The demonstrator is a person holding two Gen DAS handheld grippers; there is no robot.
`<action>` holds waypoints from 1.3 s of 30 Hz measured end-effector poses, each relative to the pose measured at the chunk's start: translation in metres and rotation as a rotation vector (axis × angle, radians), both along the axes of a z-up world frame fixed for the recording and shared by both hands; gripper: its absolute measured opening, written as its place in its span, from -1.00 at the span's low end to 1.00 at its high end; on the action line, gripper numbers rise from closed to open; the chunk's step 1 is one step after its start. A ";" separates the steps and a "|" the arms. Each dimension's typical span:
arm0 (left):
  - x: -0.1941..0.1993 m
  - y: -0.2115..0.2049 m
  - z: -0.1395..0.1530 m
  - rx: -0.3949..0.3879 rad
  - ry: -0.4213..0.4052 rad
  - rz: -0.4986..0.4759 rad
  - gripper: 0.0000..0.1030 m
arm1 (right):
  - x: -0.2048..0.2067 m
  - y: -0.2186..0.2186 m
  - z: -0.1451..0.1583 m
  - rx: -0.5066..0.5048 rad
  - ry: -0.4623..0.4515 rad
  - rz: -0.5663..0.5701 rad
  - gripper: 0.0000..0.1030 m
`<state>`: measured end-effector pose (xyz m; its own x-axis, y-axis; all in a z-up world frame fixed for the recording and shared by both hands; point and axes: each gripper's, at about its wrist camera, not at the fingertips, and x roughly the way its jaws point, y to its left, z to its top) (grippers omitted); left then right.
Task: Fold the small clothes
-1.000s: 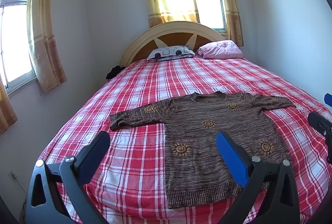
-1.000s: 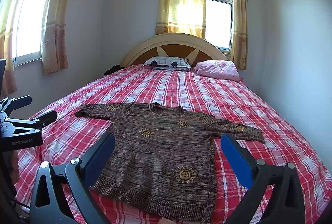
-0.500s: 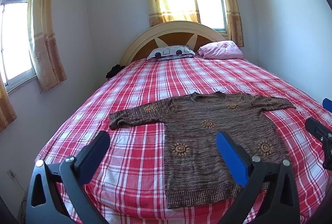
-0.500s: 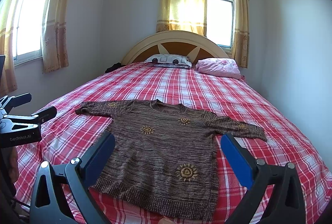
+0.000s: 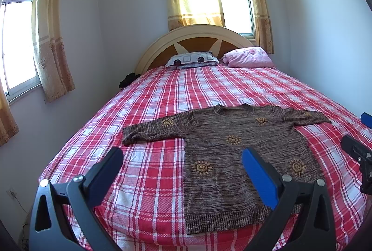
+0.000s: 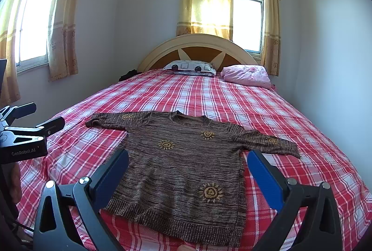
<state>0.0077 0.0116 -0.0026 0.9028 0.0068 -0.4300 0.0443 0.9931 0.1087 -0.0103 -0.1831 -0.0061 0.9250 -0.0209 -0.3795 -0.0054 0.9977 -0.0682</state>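
A brown knit sweater (image 5: 234, 148) with yellow sun motifs lies flat on the bed, face up, both sleeves spread out, hem toward me. It also shows in the right wrist view (image 6: 186, 165). My left gripper (image 5: 181, 158) is open and empty, above the bed's near edge, left of the sweater's hem. My right gripper (image 6: 187, 159) is open and empty, above the sweater's lower half. The left gripper shows at the left edge of the right wrist view (image 6: 30, 125); the right gripper's tip shows at the right edge of the left wrist view (image 5: 358, 153).
The bed (image 5: 162, 97) has a red and white plaid sheet. A patterned pillow (image 5: 193, 59) and a pink pillow (image 5: 247, 57) lie by the curved headboard (image 5: 197, 38). A dark item (image 5: 127, 80) sits at the bed's far left edge. Walls stand close on both sides.
Both views have drifted slightly; the sweater sits a little lower and nearer in frame. The sweater itself has not moved and both grippers stay open.
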 end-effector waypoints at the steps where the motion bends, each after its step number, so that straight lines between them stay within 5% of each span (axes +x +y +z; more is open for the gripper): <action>1: -0.001 0.000 0.000 -0.002 0.001 0.001 1.00 | 0.000 0.000 0.000 0.001 0.001 0.001 0.98; 39: 0.008 0.001 -0.015 -0.008 0.043 -0.005 1.00 | 0.011 0.001 -0.019 -0.007 0.047 0.005 0.98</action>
